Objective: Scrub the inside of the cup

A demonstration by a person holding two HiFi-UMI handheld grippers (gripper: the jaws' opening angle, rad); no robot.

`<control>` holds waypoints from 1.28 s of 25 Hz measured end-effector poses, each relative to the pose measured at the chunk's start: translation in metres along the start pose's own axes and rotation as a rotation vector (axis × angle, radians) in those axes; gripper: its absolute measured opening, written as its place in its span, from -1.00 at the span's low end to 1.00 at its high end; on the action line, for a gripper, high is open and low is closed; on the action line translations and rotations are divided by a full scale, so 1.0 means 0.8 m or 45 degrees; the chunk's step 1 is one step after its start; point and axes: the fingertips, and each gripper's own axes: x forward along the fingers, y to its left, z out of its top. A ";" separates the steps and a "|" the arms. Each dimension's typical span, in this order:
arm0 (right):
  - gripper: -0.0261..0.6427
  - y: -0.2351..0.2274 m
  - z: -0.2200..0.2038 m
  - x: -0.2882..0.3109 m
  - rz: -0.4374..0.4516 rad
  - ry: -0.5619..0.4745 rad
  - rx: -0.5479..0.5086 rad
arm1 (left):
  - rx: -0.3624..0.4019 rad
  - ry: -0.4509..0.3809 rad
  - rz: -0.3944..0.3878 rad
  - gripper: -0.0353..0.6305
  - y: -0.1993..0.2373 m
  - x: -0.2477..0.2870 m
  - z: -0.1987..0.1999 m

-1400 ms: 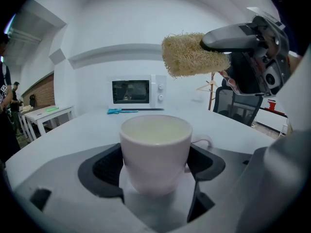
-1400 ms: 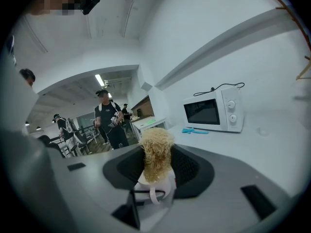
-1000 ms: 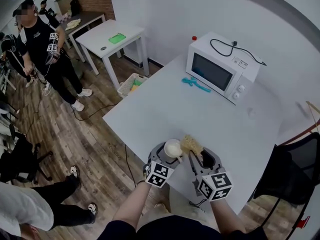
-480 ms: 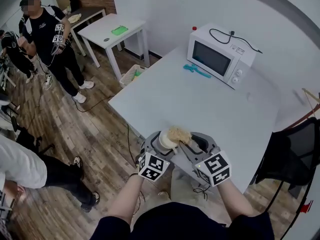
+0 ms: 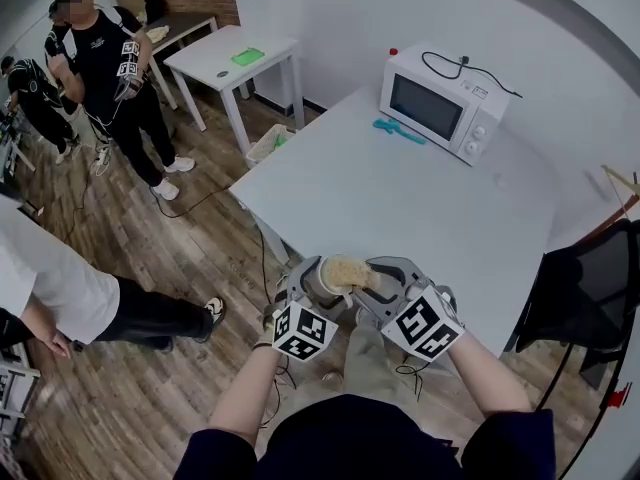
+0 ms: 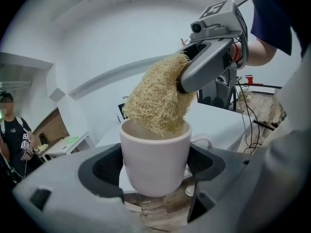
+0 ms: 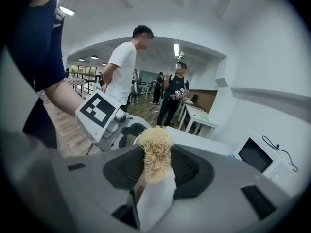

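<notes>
At the far left we see a person in a white shirt (image 5: 45,286) standing on the wooden floor (image 5: 150,248), and further back a person in black (image 5: 105,58). Beside them stands a small white table (image 5: 225,63) with a green item (image 5: 247,56) on it, and a basket (image 5: 268,144) sits on the floor near the big grey table (image 5: 420,203).

At that table's near edge, the left gripper (image 5: 320,280) has its jaws closed on the sides of the white cup (image 6: 154,157). The cup is lifted, with its mouth open upward and its handle (image 6: 203,142) pointing to the right in the left gripper view, where we see floorboards under it.

The straw-coloured loofah scrubber (image 6: 158,98) leans down from the upper right, and its lower end dips into the cup's mouth. The right gripper (image 5: 374,276) pinches the scrubber's other end. In the right gripper view we see its jaws pressed against the fibres (image 7: 156,154) on both sides.

Further back on the table lie a teal object (image 5: 400,130) and, just right of it, a white microwave (image 5: 445,103) with a black cord (image 5: 460,73) on top. A black chair (image 5: 585,298) stands at the far right.
</notes>
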 end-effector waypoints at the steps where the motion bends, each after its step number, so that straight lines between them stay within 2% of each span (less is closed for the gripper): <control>1: -0.44 0.008 0.001 0.000 0.019 0.021 -0.028 | 0.020 0.007 0.001 0.30 -0.003 -0.006 -0.001; 6: -0.44 0.036 0.003 0.003 0.141 0.138 -0.212 | 0.128 0.037 0.008 0.30 -0.016 -0.023 -0.005; 12: -0.44 0.063 -0.002 0.019 0.231 0.255 -0.456 | 0.212 0.052 0.013 0.30 -0.028 -0.038 -0.007; 18: -0.44 0.086 -0.012 0.042 0.299 0.319 -0.627 | 0.243 0.043 0.009 0.30 -0.037 -0.047 -0.003; 25: -0.44 0.097 -0.017 0.053 0.344 0.347 -0.661 | 0.268 0.032 0.012 0.30 -0.043 -0.055 0.005; 29: -0.44 0.099 -0.018 0.056 0.351 0.356 -0.633 | 0.268 0.036 0.007 0.30 -0.043 -0.056 0.001; 32: -0.44 0.099 -0.020 0.060 0.347 0.362 -0.561 | 0.271 0.038 0.008 0.30 -0.043 -0.052 -0.006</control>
